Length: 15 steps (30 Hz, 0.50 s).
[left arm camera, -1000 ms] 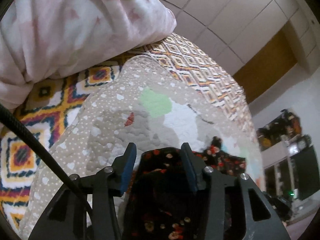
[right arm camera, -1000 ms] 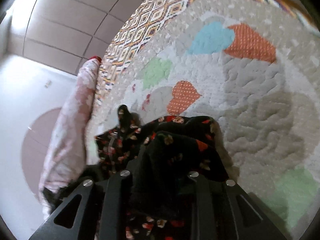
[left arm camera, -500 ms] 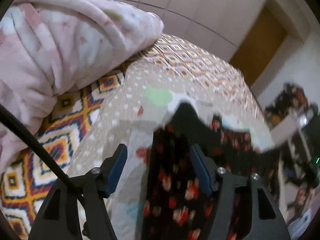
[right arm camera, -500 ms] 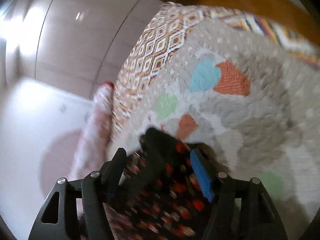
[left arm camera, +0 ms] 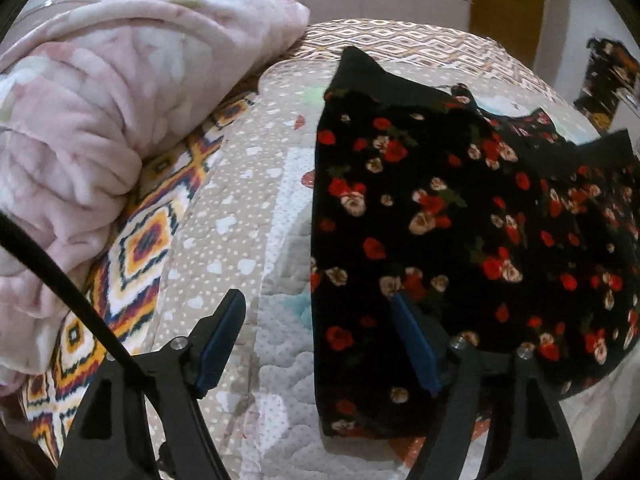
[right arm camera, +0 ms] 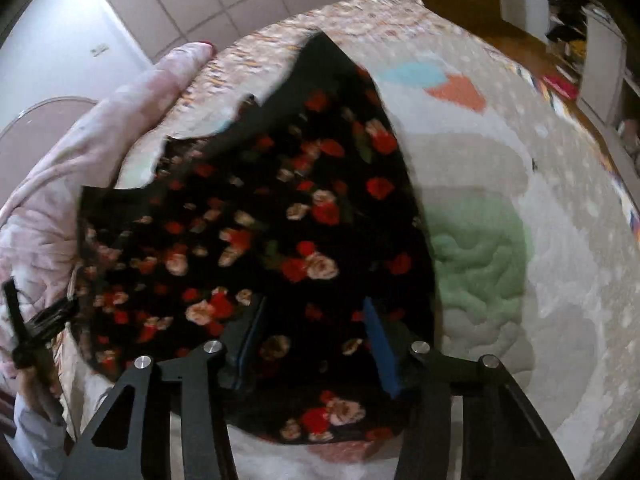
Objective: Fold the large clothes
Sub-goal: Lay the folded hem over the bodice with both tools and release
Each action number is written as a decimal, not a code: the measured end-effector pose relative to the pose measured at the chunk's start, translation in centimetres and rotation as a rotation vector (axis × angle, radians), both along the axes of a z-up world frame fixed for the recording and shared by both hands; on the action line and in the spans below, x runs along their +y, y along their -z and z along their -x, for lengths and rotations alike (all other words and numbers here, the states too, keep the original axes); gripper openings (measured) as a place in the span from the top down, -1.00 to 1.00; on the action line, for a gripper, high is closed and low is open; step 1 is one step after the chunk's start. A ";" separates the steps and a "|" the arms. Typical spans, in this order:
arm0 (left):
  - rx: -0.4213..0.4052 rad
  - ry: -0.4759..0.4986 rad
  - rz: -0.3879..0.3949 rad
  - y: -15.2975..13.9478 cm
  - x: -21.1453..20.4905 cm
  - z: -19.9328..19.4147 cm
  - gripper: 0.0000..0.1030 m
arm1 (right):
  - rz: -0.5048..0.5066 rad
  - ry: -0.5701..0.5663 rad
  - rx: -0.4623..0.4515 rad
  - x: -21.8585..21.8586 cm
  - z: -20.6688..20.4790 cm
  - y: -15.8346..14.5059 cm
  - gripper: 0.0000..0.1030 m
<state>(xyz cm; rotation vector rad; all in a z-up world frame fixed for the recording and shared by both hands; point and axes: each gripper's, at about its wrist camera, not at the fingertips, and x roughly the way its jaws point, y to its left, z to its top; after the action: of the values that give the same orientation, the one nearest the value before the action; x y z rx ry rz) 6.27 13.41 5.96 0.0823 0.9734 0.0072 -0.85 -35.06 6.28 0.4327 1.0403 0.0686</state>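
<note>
Left gripper (left arm camera: 316,338): at the bottom of the left wrist view, blue-padded fingers spread wide with nothing between them; the left finger (left arm camera: 220,334) is over the quilt, the right finger (left arm camera: 412,340) over the near edge of the garment

Right gripper (right arm camera: 314,344): at the bottom of the right wrist view, fingers parted and empty, both over the garment's lower part; whether the pads touch the cloth cannot be told

Garment (left arm camera: 460,216): a black cloth with red and cream flowers, lying spread on the quilt; it fills the centre and right of the left view and the centre-left of the right view (right arm camera: 256,240), with a pointed plain-black corner towards the top of each frame

Quilt (left arm camera: 248,216): beige with white dots and hearts and stitched white panels; in the right view it shows green (right arm camera: 480,256), orange and blue patches to the right of the garment

Bedspread (left arm camera: 140,248): a diamond pattern in orange, yellow and navy, showing at the left under the quilt's edge and again along the far side

Pink blanket (left arm camera: 100,120): bunched in a thick roll at upper left, resting on the bedspread, just beside the quilt

Cable (left arm camera: 60,276): black, crossing the lower left corner in front of the blanket

Room: panelled pale wall at the top, a brown door (left arm camera: 508,8) at upper right, cluttered shelves at the far right edge of both views
</note>
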 end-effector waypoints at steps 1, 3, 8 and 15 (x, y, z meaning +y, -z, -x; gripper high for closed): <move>0.002 0.002 0.005 -0.2 0.0 0.1 -0.43 | 0.008 0.006 0.004 0.0 0.0 -0.3 -0.01; 0.001 0.019 0.054 -1.2 0.1 0.2 -0.33 | 0.046 0.003 -0.008 0.6 -0.4 -1.6 -0.01; -0.078 0.052 0.213 -5.1 -0.2 -0.8 -0.33 | 0.086 -0.094 -0.136 4.5 -1.9 -6.5 -0.01; -0.083 0.135 0.174 -5.1 -5.3 -7.8 -0.33 | 0.073 -0.264 -0.140 12.6 -10.3 -6.0 0.00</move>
<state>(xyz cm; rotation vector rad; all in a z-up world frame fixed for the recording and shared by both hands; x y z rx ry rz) 14.04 8.07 11.05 -0.0121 0.8803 -0.1968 9.44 -22.49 12.24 0.2191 0.9535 0.2916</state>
